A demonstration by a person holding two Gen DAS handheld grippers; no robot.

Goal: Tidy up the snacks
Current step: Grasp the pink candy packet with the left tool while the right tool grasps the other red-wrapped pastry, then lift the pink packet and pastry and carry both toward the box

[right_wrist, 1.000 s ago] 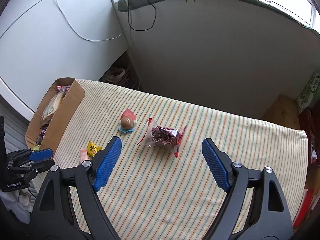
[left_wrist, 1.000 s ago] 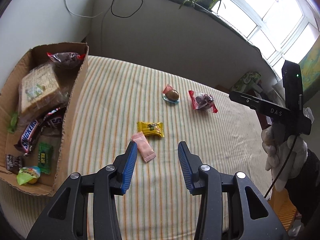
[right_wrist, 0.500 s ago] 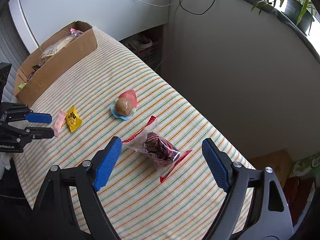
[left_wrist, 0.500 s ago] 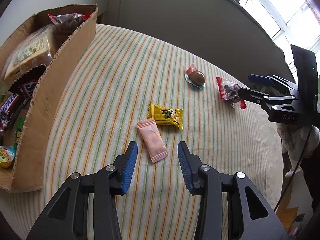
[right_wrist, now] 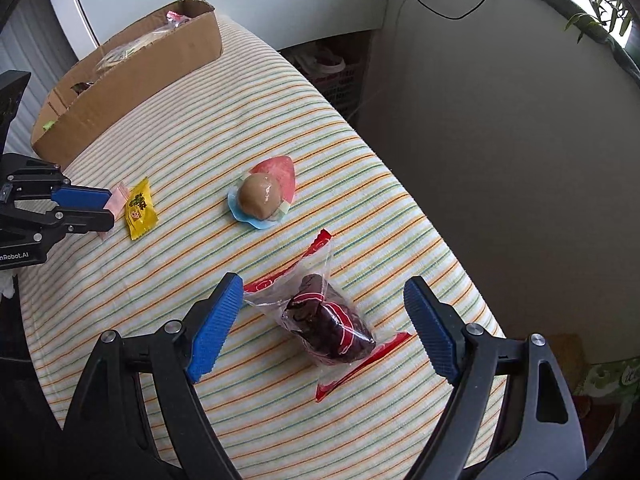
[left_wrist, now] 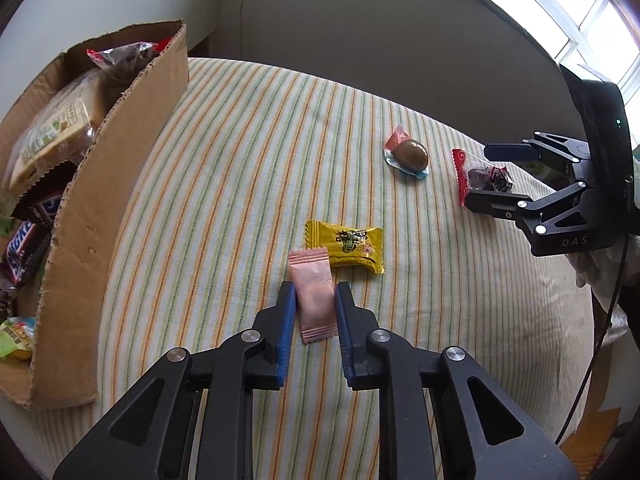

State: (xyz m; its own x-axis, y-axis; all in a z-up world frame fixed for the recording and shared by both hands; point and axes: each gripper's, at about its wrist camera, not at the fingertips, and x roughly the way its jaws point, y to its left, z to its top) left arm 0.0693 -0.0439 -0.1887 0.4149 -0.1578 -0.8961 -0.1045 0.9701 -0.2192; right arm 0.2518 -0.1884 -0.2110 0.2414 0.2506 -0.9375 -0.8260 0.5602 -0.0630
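Two claws are at work over the striped bench [left_wrist: 248, 152], and both have changed in the last second.

Largest change: the left claw [left_wrist: 315, 300] has come down and narrowed from a moderate gap to a near-closed one, its blue pads now on either side of the pink sachet [left_wrist: 314, 292]. Contact looks made on both pads, but the sachet lies flat on the cloth and is not lifted. Judgement: the pick is at the closing stage, with the lift yet to come.

The right claw [right_wrist: 324, 332] has moved in over the red-and-clear packet [right_wrist: 328, 328] and now straddles it, jaws spread wide and gripping nothing. Judgement: it is set for a second pick.

Surroundings, relative to the left claw: the cardboard box [left_wrist: 116, 184] stands to its left, already loaded with bars and packets, and is the likely destination. Its near wall stands tall, so the sachet must be raised clear of it. The yellow sachet [left_wrist: 348, 246] lies just ahead, touching the far end of the pink one; it may be dragged along. The wrapped egg-shaped snack [left_wrist: 410, 154] sits further ahead, well apart.
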